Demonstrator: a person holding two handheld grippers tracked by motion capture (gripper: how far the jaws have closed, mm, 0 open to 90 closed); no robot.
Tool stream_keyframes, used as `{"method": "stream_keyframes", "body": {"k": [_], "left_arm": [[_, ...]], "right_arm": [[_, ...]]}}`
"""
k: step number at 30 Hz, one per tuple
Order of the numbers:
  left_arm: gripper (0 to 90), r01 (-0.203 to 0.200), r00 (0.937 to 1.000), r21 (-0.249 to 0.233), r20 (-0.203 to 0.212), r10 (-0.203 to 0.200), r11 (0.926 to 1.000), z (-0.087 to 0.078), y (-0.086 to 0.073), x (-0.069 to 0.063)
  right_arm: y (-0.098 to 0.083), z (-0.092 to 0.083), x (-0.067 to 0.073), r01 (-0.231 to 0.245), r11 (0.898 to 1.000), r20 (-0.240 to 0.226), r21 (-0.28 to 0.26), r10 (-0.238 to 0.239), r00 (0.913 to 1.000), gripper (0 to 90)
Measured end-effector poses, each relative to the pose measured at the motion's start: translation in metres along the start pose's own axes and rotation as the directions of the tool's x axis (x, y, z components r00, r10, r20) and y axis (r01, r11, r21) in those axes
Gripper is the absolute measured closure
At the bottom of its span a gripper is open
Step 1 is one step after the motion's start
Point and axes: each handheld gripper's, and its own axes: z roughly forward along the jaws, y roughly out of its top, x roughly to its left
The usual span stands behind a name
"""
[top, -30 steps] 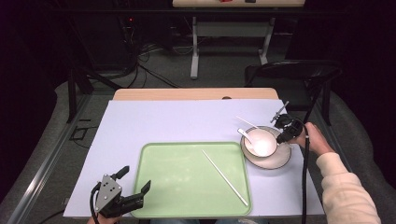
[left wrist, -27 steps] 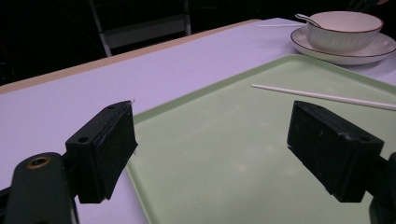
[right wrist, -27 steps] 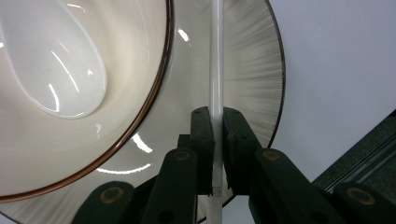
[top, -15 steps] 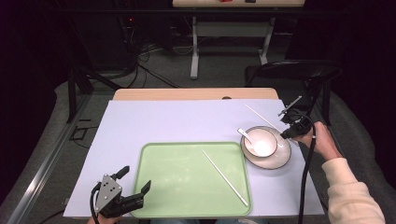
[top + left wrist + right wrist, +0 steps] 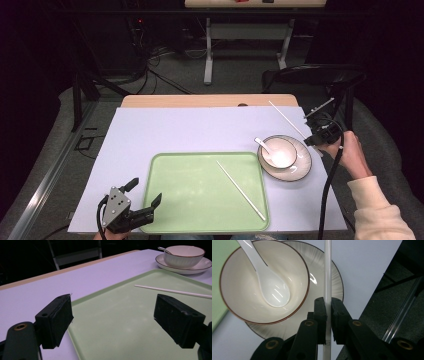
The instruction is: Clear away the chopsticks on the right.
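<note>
My right gripper [image 5: 312, 136] hangs just right of the bowl, shut on a white chopstick [image 5: 286, 117] that slants up and to the left over the table's far right corner. In the right gripper view the jaws [image 5: 327, 308] pinch this chopstick [image 5: 327, 270] above the plate [image 5: 337, 287]. The cream bowl [image 5: 280, 154] holds a white spoon [image 5: 262, 144] and stands on the plate [image 5: 300, 170]. A second chopstick [image 5: 241, 190] lies on the green tray [image 5: 190, 200]. My left gripper [image 5: 146, 191] stands open over the tray's near left corner, with nothing between its pads [image 5: 57, 320].
A pale mat [image 5: 190, 132] covers the table. The right gripper's black cable [image 5: 327, 190] trails down beside the person's sleeve [image 5: 380, 210]. In the left gripper view the bowl [image 5: 185, 256] and tray chopstick [image 5: 172, 291] lie ahead. Beyond the right table edge is dark floor.
The right gripper has risen and drifted right, away from the bowl, carrying its chopstick. The left gripper has kept still.
</note>
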Motion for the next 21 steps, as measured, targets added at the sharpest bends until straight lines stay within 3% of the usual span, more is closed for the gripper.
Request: {"method": "stream_keyframes", "body": {"k": [7, 21], "left_arm": [[15.4, -0.001, 1.0, 0.002, 0.001, 0.001, 1.0, 0.0, 0.0, 0.0], [15.4, -0.001, 1.0, 0.001, 0.002, 0.001, 1.0, 0.0, 0.0, 0.0]], "right_arm": [[-0.007, -0.02, 0.011, -0.059, 0.997, -0.012, -0.044, 0.058, 0.9982, 83.6], [-0.019, -0.034, 0.048, -0.047, 0.995, -0.052, -0.087, 0.043, 0.9977, 83.6]]}}
